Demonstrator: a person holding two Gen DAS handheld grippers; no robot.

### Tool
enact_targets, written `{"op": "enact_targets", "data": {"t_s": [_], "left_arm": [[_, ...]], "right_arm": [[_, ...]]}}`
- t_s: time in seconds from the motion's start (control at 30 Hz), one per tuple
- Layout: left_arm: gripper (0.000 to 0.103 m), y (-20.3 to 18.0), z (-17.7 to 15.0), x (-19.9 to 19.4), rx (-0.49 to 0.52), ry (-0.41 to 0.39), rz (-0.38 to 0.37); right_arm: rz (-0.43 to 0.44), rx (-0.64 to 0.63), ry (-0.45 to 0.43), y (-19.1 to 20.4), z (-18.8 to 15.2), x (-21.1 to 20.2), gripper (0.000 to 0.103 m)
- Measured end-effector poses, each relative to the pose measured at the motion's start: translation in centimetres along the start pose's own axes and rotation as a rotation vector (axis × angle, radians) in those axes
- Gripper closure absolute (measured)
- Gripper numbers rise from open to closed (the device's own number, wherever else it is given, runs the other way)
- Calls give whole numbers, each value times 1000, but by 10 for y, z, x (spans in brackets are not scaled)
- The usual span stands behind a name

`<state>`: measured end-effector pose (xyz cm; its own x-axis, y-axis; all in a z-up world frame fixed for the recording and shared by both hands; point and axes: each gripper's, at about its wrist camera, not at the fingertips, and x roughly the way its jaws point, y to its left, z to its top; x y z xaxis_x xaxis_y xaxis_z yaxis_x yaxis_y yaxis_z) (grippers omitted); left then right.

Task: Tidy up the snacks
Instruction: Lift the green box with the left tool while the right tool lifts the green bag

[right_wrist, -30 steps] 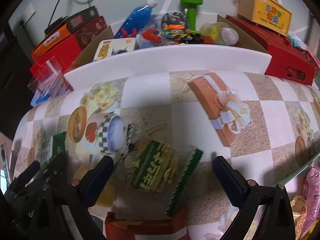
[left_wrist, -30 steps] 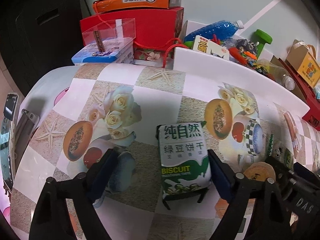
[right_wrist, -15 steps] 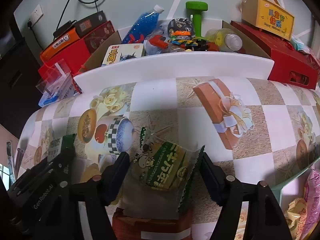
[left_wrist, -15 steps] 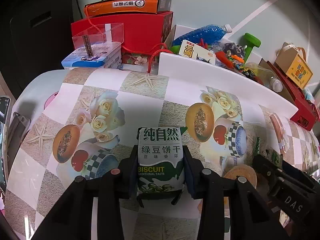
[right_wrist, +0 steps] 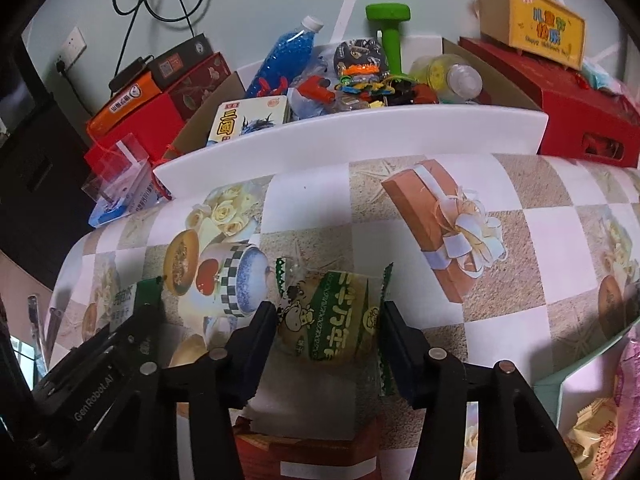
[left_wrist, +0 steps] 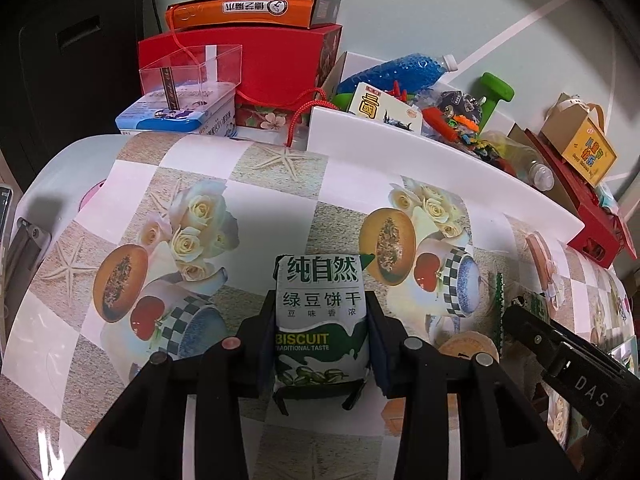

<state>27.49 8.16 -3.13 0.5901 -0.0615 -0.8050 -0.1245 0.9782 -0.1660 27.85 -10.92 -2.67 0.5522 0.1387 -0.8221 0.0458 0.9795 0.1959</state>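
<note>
While the left gripper [left_wrist: 322, 344] clenches the white-green biscuit packet [left_wrist: 321, 320] over the patterned worktop [left_wrist: 264, 208], the right gripper's [right_wrist: 329, 334] jaws are closing around the green-yellow snack pouch [right_wrist: 334, 316], both not yet sorted.

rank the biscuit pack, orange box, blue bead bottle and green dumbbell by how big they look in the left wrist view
1. biscuit pack, though it is nearest the camera
2. orange box
3. blue bead bottle
4. green dumbbell, partly hidden
</note>
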Motion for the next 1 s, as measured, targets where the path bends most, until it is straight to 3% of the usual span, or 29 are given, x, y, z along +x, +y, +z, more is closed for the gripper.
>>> {"op": "enact_targets", "data": {"t_s": [0.23,0.43,0.6,0.83,1.0], "left_arm": [[62,0,0,0,1,1,3],[62,-1,0,0,6,2,6],[62,-1,0,0,6,2,7],[62,-1,0,0,8,3,9],[62,-1,1,0,12,4,12]], "right_arm": [[2,27,3,-5,0,2,37],[-75,-40,-6,5,-3,5,31],[-69,-48,-45,5,-1,-4,22],[-62,33,-56,-16,4,-7,21],[-59,45,-41,-19,5,0,14]]}}
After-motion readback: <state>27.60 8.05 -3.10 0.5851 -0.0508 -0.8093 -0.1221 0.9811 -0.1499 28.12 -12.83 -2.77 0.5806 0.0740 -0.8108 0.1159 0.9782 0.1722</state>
